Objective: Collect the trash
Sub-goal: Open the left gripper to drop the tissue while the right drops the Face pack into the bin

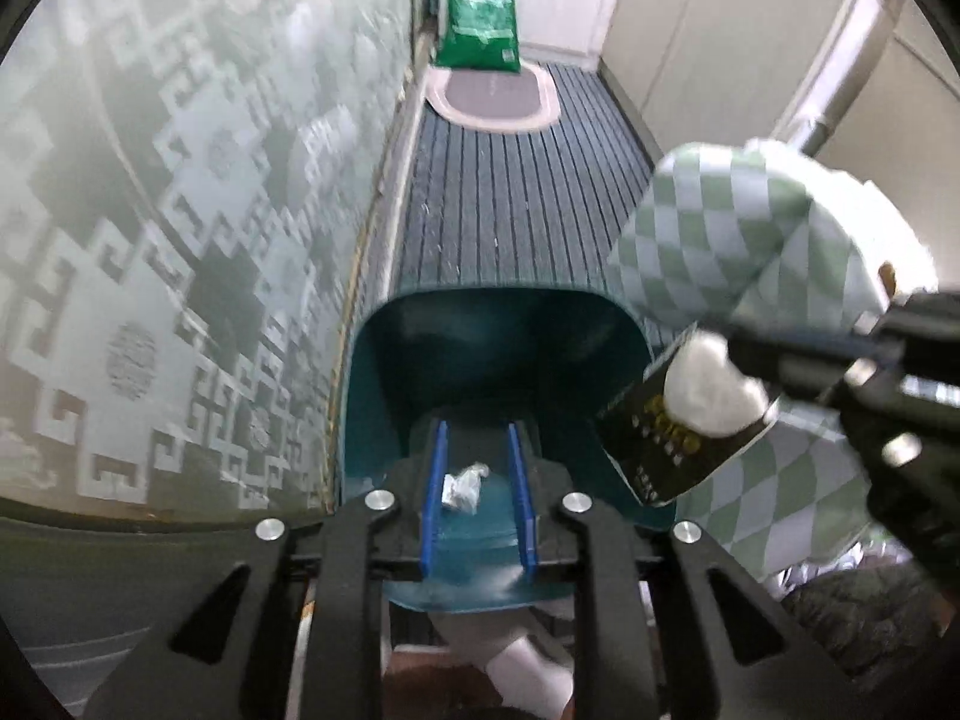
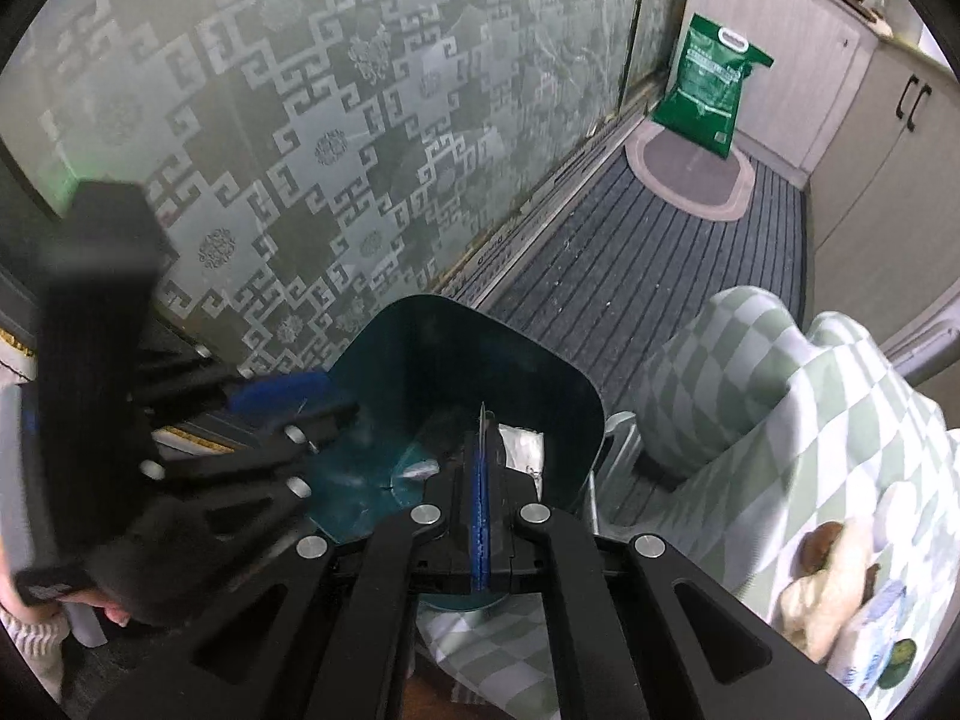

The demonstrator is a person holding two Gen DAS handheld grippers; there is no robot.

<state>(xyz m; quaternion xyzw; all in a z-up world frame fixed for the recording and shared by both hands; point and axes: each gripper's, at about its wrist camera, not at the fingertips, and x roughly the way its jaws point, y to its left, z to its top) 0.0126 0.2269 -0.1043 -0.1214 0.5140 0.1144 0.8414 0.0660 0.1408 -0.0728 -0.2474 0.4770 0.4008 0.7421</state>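
The left gripper [image 1: 477, 480] hangs with its jaws apart over the teal bin [image 1: 384, 360], a crumpled foil scrap [image 1: 462, 485] inside. The right gripper [image 2: 482, 474] pinches a dark snack wrapper [image 1: 666, 444] at the bin's right rim. Beyond, a green sack [image 1: 480, 15] stands against the cabinets [image 1: 720, 30].

I can read no text in either view. The dark packet [image 1: 672, 438] at the right of the left wrist view bears gold lettering, and the green bag [image 2: 708, 93] standing on the floor by the cabinets carries white print and a white label near its top, but all of it is too blurred or small for me to make out.
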